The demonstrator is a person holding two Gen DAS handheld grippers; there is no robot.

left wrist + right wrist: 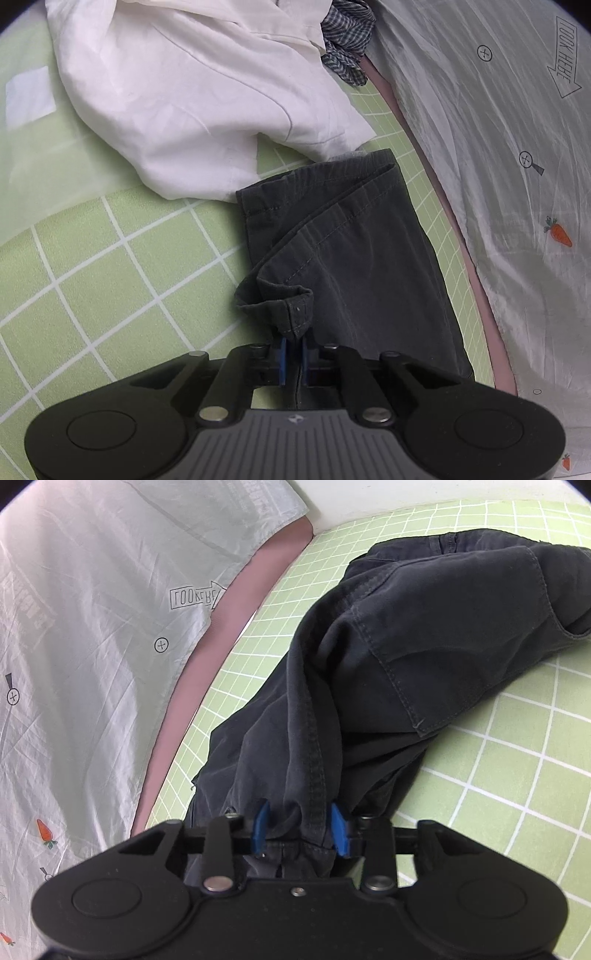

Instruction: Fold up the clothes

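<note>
Dark grey trousers (343, 258) lie on a green checked mat (110, 266). In the left wrist view my left gripper (294, 354) is shut on a folded hem corner of a trouser leg, the blue pads pinching the cloth. The right wrist view shows the same trousers (424, 657) bunched up, with a back pocket showing. There my right gripper (300, 829) is shut on a thick gathered fold along a seam, its blue fingertips (260, 825) pressing either side of the bundle.
A crumpled white garment (192, 96) lies beyond the trouser leg, with a checked blue cloth (347, 40) behind it. A pale printed sheet (498, 147) with carrot and arrow marks borders the mat, over a pink edge (229, 635).
</note>
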